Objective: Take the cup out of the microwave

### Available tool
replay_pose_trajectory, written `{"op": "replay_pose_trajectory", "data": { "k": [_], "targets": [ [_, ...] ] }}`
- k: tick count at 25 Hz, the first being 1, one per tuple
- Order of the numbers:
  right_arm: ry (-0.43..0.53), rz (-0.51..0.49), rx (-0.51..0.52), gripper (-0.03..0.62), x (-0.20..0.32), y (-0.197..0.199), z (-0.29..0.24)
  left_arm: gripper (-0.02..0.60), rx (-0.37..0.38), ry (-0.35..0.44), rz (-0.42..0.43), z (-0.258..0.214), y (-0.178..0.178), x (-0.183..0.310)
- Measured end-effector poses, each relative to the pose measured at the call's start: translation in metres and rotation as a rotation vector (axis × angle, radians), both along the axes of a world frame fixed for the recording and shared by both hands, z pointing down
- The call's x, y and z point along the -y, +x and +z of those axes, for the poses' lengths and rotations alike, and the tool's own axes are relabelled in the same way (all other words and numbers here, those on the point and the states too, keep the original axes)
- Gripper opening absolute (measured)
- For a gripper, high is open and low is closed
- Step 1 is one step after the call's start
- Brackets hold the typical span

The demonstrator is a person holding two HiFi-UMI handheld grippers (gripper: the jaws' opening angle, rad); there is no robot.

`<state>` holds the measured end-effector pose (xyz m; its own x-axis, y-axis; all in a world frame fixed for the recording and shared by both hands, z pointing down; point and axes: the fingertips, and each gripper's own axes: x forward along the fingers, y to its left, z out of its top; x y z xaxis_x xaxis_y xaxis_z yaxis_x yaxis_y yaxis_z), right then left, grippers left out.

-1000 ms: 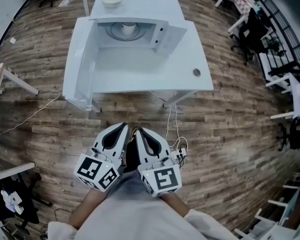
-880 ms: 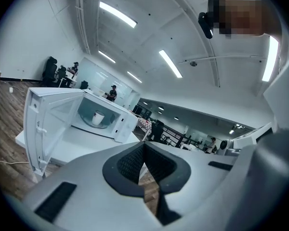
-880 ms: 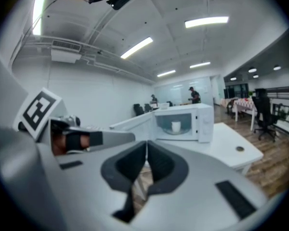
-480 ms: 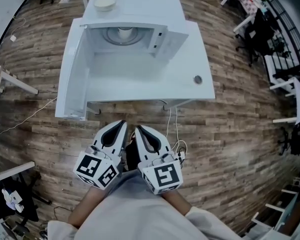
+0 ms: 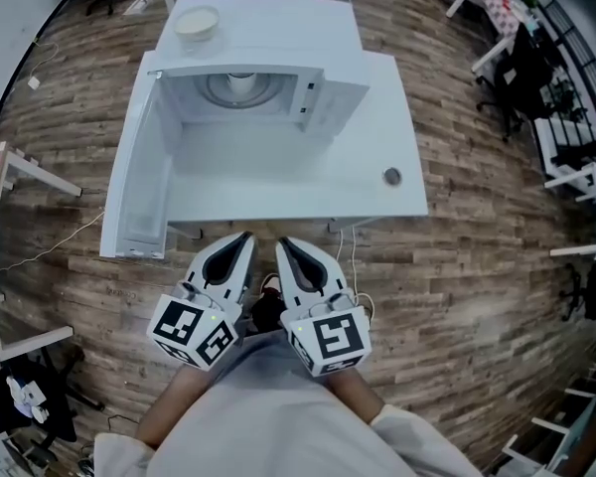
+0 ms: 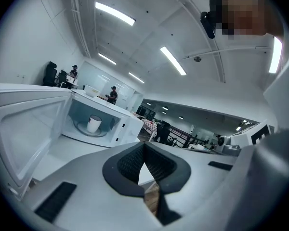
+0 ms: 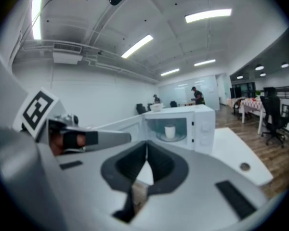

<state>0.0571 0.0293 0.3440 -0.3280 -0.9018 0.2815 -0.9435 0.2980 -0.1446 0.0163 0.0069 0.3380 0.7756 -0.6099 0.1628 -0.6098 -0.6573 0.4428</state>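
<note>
A white cup [image 5: 240,84] stands on the glass turntable inside the white microwave [image 5: 318,82], whose door [image 5: 139,157] is swung wide open to the left. The cup also shows in the left gripper view [image 6: 94,123] and the right gripper view [image 7: 170,131], far ahead of both jaws. My left gripper [image 5: 246,237] and right gripper [image 5: 282,240] are held side by side just short of the table's near edge, pointing at the microwave. Both are shut with nothing between the pads [image 6: 144,146] [image 7: 147,146].
The microwave sits on a white table [image 5: 377,127] with a round cable hole [image 5: 391,176] at its right. A white bowl [image 5: 197,22] rests on another table behind the microwave. A cable [image 5: 353,256] hangs to the wooden floor. Desks and chairs [image 5: 517,58] stand at the right.
Both grippers have moved forward together toward the table, so the table edge and the open microwave now lie nearer. Their jaws stayed shut.
</note>
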Motion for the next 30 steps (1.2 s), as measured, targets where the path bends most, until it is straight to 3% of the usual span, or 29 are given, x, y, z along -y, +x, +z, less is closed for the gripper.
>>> {"op": "replay_pose_trajectory", "data": {
  "k": [13,30],
  "targets": [
    [0.094,-0.007,0.037,0.023,0.018,0.015,-0.028,0.009,-0.010,0.078,-0.003,-0.025,0.023,0.012],
    [0.041,-0.052,0.055,0.023,0.065,0.011,-0.011,0.009,0.011,0.049,-0.055,-0.007,0.016,0.060]
  ]
}}
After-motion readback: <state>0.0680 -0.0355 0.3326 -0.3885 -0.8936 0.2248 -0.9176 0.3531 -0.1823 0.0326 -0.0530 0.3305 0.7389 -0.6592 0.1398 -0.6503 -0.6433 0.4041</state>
